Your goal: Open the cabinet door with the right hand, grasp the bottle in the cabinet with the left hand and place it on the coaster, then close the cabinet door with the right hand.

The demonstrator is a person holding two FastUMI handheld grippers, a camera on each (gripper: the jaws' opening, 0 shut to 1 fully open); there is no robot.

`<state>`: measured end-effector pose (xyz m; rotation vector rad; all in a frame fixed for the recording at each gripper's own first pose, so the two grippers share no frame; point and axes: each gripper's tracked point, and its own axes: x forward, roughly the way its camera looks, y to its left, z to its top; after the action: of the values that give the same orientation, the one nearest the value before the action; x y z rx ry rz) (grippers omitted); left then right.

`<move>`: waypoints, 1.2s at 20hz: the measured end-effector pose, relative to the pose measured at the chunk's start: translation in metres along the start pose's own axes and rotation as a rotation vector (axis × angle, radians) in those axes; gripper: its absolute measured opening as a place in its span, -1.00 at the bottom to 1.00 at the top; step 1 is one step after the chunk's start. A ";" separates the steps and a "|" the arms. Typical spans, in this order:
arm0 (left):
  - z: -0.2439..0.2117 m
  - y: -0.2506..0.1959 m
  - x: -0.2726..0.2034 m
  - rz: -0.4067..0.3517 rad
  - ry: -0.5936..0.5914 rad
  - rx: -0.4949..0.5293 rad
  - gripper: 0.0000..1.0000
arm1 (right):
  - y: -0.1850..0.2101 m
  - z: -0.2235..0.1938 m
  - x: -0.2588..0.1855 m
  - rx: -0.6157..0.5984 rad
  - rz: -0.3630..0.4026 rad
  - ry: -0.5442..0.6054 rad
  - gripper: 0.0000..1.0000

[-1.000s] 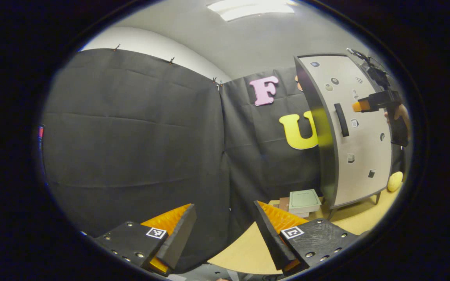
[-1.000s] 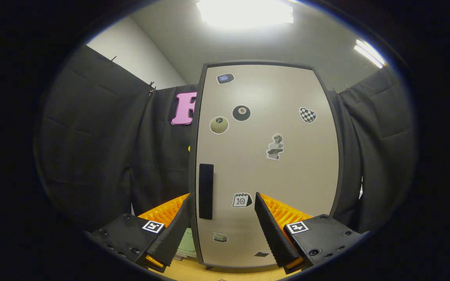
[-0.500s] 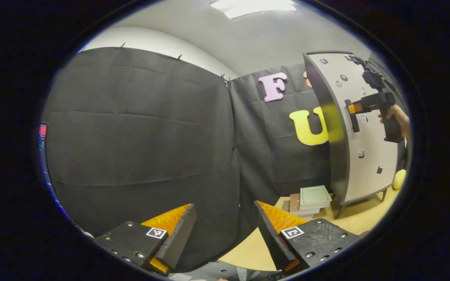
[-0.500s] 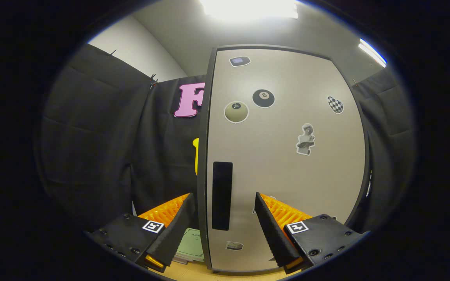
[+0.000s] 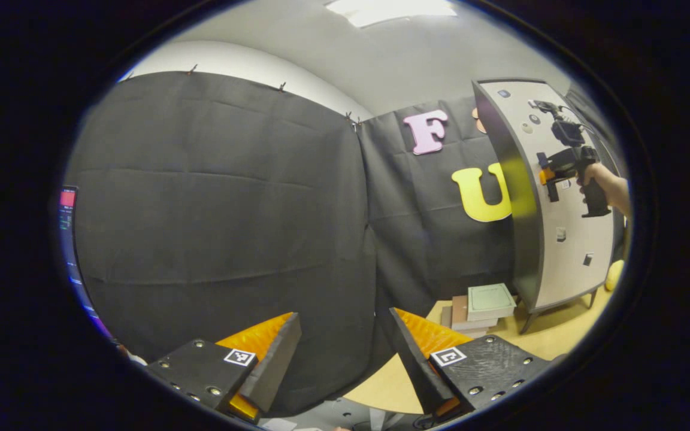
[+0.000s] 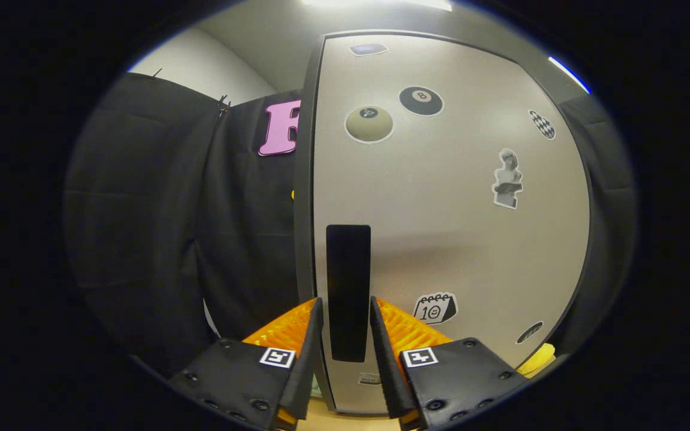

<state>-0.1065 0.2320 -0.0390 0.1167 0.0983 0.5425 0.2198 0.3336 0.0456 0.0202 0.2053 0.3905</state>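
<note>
1. Right gripper (image 6: 346, 335) has its fingers closed around the door handle (image 6: 348, 287), ready to pull; whether both press is unclear.
2. Left gripper (image 5: 339, 359) waits unclenched, empty, well apart.
3. Cabinet door (image 6: 453, 227) is shut, hiding the bottle.
4. Stacked books (image 5: 483, 305) sit beside the cabinet (image 5: 551, 239).

This is a staged recording booth, not a lived-in home. Black cloth walls (image 5: 219, 197) are clipped up along their top edge below a plain pale ceiling with a strip light (image 5: 399, 7). A small cabinet (image 6: 447, 227) dotted with stickers (a billiard ball, a bust, a calendar page) stands on a light wooden counter (image 5: 551, 335) beside a stack of books (image 5: 480, 306). A lit monitor edge (image 5: 67, 221) shows at the far side.
</note>
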 end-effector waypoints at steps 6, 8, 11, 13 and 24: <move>0.005 0.001 0.001 -0.006 -0.020 0.004 0.77 | 0.000 0.000 0.001 -0.023 -0.001 0.030 -0.31; 0.004 -0.001 0.001 -0.011 -0.019 -0.002 0.77 | 0.000 -0.001 -0.001 -0.014 0.002 0.047 -0.51; 0.005 -0.002 0.002 -0.020 -0.023 -0.010 0.77 | 0.000 -0.001 -0.003 -0.015 0.021 0.063 -0.62; 0.006 -0.006 0.006 -0.031 -0.029 -0.016 0.77 | 0.000 -0.002 -0.006 -0.014 0.038 0.067 -0.62; 0.022 -0.065 0.031 -0.196 -0.086 -0.067 0.77 | -0.007 -0.005 -0.034 -0.009 0.173 0.088 -0.62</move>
<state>-0.0441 0.1910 -0.0277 0.0637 0.0071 0.3440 0.1910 0.3140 0.0467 0.0119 0.2901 0.5655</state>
